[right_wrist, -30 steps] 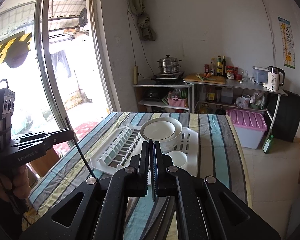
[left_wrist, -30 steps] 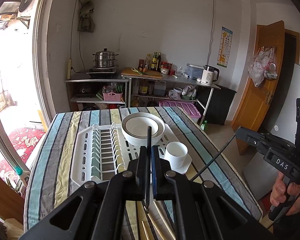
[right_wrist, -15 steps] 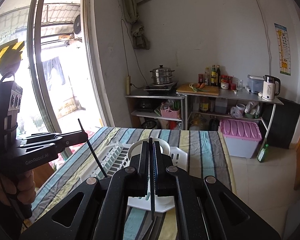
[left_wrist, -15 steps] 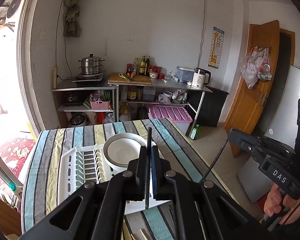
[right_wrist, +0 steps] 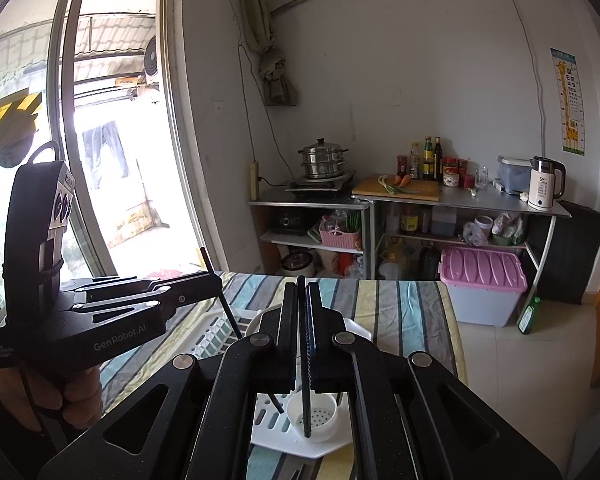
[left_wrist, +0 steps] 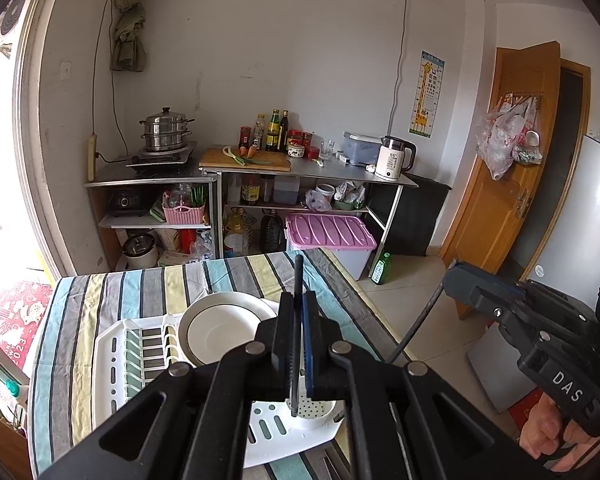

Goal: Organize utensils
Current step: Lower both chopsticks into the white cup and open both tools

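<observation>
My left gripper (left_wrist: 297, 336) is shut on a black chopstick (left_wrist: 298, 280) held upright, its lower tip over the white perforated utensil cup (left_wrist: 312, 412) at the corner of the white dish rack (left_wrist: 112, 344). My right gripper (right_wrist: 303, 328) is shut on another black chopstick (right_wrist: 305, 408), its lower tip inside the same cup (right_wrist: 314, 416). The right gripper also shows in the left wrist view (left_wrist: 456, 280) with its chopstick (left_wrist: 416, 324). The left gripper shows in the right wrist view (right_wrist: 208, 284).
A white bowl (left_wrist: 224, 328) with a dark rim sits in the rack on the striped tablecloth (left_wrist: 72, 308). Behind the table are metal shelves (left_wrist: 312, 176) with a steamer pot, bottles and a kettle, a pink-lidded bin (left_wrist: 330, 232) and a wooden door (left_wrist: 508, 160).
Both grippers have risen and tilted, so the table sinks lower in view. The chopstick tips now hang over or in the utensil cup, which was earlier beside the fingers.
</observation>
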Tool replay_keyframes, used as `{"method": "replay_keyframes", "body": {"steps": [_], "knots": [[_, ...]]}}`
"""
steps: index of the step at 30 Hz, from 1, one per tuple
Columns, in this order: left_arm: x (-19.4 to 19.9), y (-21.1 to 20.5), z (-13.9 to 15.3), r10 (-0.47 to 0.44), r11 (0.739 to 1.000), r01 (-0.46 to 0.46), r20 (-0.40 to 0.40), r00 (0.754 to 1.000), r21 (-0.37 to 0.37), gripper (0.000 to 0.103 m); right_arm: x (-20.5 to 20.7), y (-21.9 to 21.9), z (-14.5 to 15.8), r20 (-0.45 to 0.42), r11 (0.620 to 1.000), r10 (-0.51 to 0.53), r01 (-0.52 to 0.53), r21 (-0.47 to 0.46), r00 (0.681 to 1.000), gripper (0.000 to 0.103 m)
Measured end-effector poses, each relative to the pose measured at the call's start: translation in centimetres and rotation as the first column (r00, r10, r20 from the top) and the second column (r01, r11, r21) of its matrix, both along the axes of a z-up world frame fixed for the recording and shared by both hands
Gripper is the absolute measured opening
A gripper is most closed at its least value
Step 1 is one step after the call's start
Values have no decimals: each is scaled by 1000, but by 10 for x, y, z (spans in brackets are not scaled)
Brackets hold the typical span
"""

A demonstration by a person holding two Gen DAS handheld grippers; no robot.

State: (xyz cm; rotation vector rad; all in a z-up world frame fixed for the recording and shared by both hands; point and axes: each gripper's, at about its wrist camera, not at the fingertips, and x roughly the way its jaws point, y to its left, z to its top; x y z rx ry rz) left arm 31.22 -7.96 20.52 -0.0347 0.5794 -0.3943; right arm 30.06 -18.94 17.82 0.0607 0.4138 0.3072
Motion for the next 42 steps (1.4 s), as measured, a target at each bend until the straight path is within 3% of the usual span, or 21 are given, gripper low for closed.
{"method": "replay_keyframes", "body": {"steps": [10, 23, 42], "knots": [[21, -6, -17, -11, 1000, 11, -42, 999, -14, 4, 20, -1, -11, -26, 1000, 2, -1, 18, 1000, 3], [36, -1, -52, 3, 1000, -4, -108, 994, -13, 4, 47, -15, -61, -150, 999, -16, 20, 27, 989, 2], [29, 19, -70, 44, 999, -46, -113, 993, -15, 5, 33, -31, -79, -191, 998, -17, 27, 51, 981, 2]]}}
